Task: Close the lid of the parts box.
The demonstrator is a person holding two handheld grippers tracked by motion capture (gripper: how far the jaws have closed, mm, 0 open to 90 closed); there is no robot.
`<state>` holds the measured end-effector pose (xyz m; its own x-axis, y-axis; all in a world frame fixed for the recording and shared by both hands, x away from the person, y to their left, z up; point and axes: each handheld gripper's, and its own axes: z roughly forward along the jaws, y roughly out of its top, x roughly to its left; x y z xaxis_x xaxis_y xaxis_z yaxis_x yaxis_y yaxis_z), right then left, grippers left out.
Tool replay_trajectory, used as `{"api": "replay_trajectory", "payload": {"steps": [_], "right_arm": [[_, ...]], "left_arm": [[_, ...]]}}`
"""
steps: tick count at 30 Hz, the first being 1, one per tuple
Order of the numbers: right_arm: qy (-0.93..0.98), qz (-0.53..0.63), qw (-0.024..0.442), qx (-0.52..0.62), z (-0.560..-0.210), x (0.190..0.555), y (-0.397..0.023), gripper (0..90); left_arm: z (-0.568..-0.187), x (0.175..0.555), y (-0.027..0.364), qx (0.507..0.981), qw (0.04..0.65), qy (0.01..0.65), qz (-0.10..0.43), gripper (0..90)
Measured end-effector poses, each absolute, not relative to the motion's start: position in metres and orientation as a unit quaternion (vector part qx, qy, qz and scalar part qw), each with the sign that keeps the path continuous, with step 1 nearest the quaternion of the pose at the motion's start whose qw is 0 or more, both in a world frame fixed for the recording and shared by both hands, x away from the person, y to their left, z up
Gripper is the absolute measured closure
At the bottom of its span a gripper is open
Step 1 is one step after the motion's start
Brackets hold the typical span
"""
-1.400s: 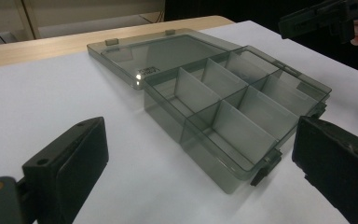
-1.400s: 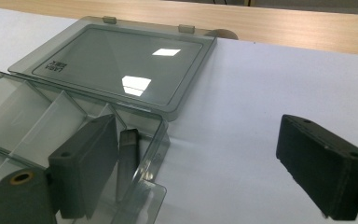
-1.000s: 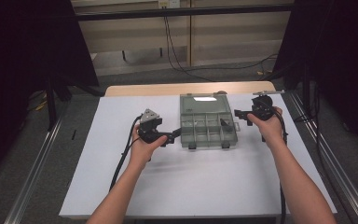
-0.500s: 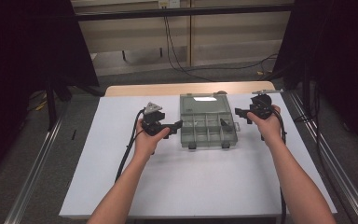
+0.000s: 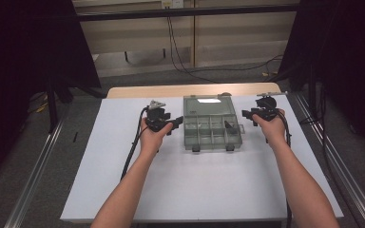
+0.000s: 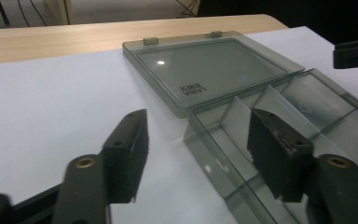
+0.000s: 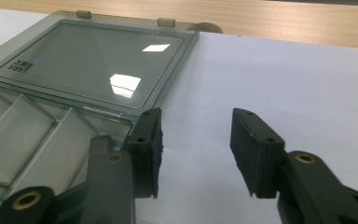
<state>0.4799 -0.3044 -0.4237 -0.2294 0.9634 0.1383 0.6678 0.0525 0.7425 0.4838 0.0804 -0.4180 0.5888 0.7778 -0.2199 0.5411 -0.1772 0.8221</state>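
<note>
Centrally, both tongs flank an open smoky-grey compartment box (image 5: 212, 129) lying on the white desk (image 5: 195, 185).

Left tongs (image 5: 175, 124): held in the left hand (image 5: 151, 137), pointing toward the box's left edge. In the left gripper view (image 6: 200, 154) the jaws straddle the near-left wall of the tray, one jaw outside over the white surface, the other above a compartment. Their jaws have just been closing, yet a clear gap remains on either side of the wall and the pads do not press on it, so the grip is released.

Right tongs (image 5: 245, 114): held in the right hand (image 5: 272, 129), at the box's right edge. In the right gripper view (image 7: 196, 149) one jaw sits just beside the tray's corner, the other over bare desk. These jaws have also just been closing; nothing lies between them, and they stand apart.

Compartment box: its tray, split by clear dividers, lies nearer the person; the flat lid (image 6: 209, 70), folded back on two hinges, rests on the desk beyond it, near the wooden far edge (image 5: 190, 90). One small dark piece (image 5: 228, 125) sits in a right-hand compartment.
</note>
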Motion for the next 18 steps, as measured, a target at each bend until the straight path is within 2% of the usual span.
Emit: {"api": "replay_trajectory", "payload": {"steps": [4, 6, 9, 13, 18], "right_arm": [[0.695, 0.362, 0.203, 0.587, -0.426, 0.482, -0.304, 62.8], [0.695, 0.366, 0.198, 0.586, -0.427, 0.482, -0.303, 67.6], [0.700, 0.367, 0.193, 0.582, -0.429, 0.484, -0.302, 73.6], [0.703, 0.367, 0.190, 0.579, -0.433, 0.486, -0.301, 83.1], [0.706, 0.366, 0.185, 0.578, -0.436, 0.489, -0.301, 87.6]], "left_arm": [[-0.421, 0.491, 0.079, 0.756, 0.464, 0.445, 0.124, 47.1], [-0.423, 0.494, 0.079, 0.756, 0.461, 0.447, 0.129, 55.9], [-0.426, 0.499, 0.079, 0.754, 0.455, 0.456, 0.129, 63.0], [-0.432, 0.505, 0.079, 0.752, 0.448, 0.466, 0.129, 69.9], [-0.437, 0.510, 0.075, 0.754, 0.439, 0.472, 0.128, 78.8]]}}
